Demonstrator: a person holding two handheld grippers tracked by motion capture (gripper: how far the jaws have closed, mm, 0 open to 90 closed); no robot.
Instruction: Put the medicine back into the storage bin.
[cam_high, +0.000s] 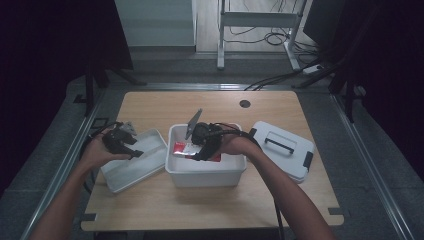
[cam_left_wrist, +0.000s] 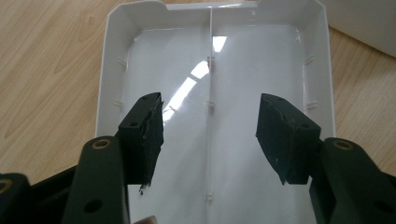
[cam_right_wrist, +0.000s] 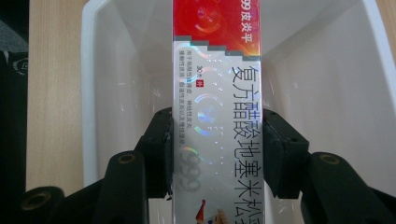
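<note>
Clamped between the right gripper's (cam_right_wrist: 217, 154) jaws at mid-frame, a silver-and-red medicine carton (cam_right_wrist: 217, 93) hangs over the white storage bin (cam_high: 207, 172), while the left gripper (cam_left_wrist: 210, 135), jaws apart, hovers above the divided white tray (cam_left_wrist: 107, 70) at left.

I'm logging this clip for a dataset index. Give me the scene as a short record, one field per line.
surface: wooden table
centre: white bin
left of bin: shallow white tray, divided down the middle
right of bin: white lid with dark handle, lying flat on the table
right gripper: shut on a red and silver box, held over the bin
left gripper: open, above the tray, holding nothing
tray contents: none seen
</note>
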